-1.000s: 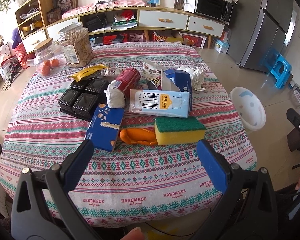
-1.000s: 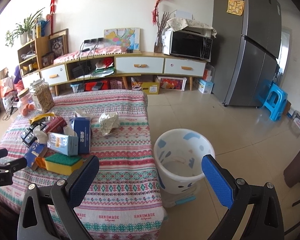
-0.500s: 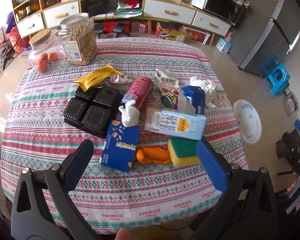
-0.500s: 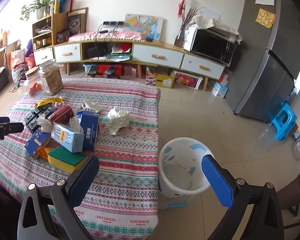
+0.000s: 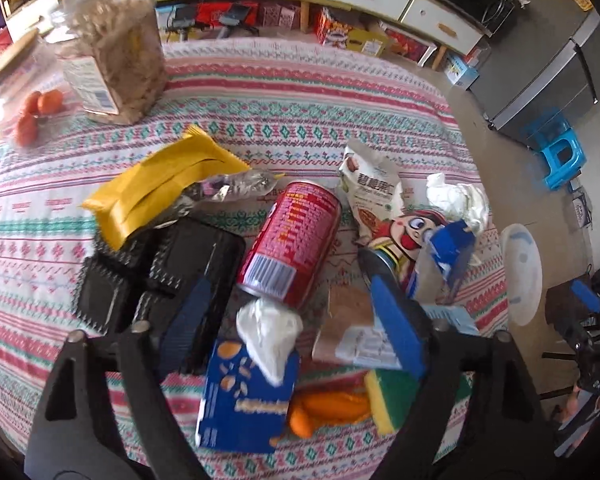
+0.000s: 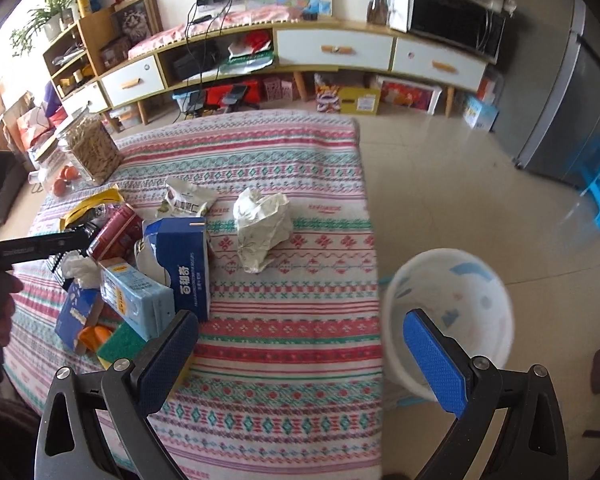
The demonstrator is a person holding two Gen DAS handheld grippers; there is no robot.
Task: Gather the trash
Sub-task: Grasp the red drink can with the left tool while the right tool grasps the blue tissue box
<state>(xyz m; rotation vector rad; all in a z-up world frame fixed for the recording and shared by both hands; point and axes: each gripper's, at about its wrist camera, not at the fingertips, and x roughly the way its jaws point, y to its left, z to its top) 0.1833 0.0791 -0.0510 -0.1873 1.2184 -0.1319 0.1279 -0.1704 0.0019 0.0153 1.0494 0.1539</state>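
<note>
No trash is yet seen in the white bin [image 6: 448, 320] beside the surface [image 6: 284, 344]: the red can [image 5: 292, 240] lies amid the litter, unheld, below the left tool [image 5: 296, 316], whose jaws have just been closing yet stand apart, and the right tool [image 6: 300, 360] is held apart and empty.

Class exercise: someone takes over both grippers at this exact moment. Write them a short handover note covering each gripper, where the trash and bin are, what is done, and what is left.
Left gripper: holding nothing; its jaws have just been closing, over the crumpled tissue beside the red can.
Right gripper: open, holding nothing, above the table edge.
Trash: cartons, wrappers, can and the paper wad all lie on the table.
Bin: on the floor beside the table; no trash shows in it.
Done: nothing binned.
Left: pick up every piece and drop it in the bin.
</note>
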